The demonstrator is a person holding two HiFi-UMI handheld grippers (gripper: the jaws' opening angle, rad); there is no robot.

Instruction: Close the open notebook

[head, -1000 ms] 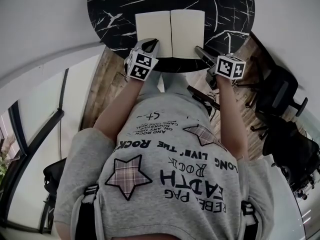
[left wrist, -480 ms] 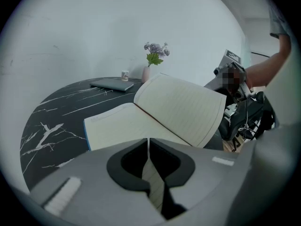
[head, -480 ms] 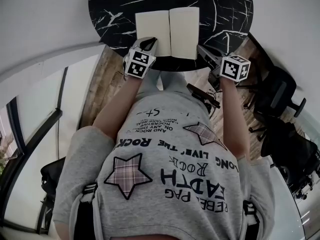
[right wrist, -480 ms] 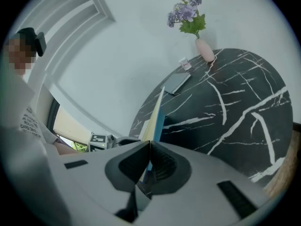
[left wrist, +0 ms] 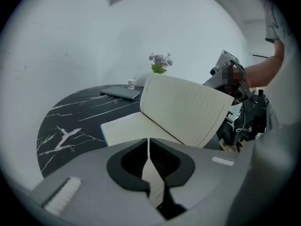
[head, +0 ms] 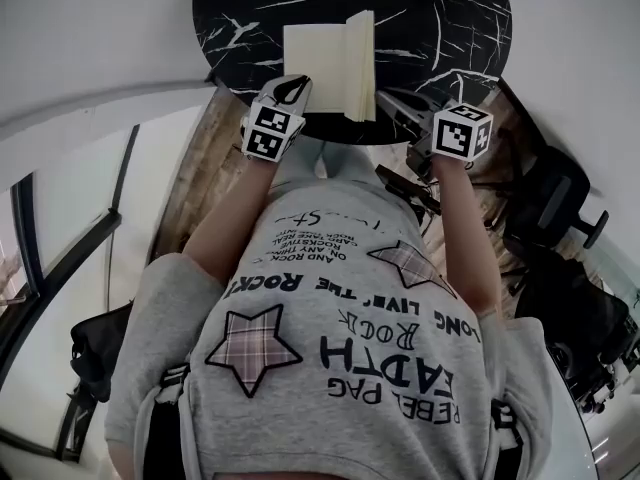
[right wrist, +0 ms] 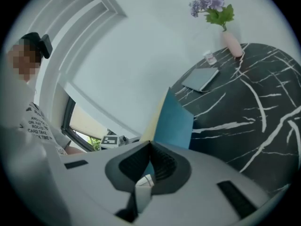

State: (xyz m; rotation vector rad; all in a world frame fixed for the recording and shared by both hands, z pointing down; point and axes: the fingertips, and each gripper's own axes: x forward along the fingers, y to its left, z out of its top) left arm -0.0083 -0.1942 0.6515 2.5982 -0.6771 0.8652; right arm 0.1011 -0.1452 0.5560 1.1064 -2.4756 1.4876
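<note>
The notebook (head: 330, 63) lies on the round black marble table (head: 450, 28). Its left cream page (left wrist: 124, 128) is flat, while its right half (left wrist: 186, 112) stands lifted and tilted toward the left. My right gripper (right wrist: 150, 145) is shut on the near edge of that raised half, whose blue cover (right wrist: 175, 121) shows in the right gripper view. It appears in the head view as the right gripper (head: 392, 100) beside the raised half. My left gripper (head: 293, 90) sits at the near left corner, and a thin cream sheet runs between the shut jaws of the left gripper (left wrist: 149, 142).
At the table's far side lie a flat grey laptop (right wrist: 200, 79), a small glass (right wrist: 210, 57) and a pink vase of purple flowers (right wrist: 230, 41). Dark office chairs (head: 560, 218) stand to the right of the table. A white wall is behind it.
The notebook's right half went from lying flat to standing up. The right gripper closed on its edge and rose with it. The left gripper lifted slightly.
</note>
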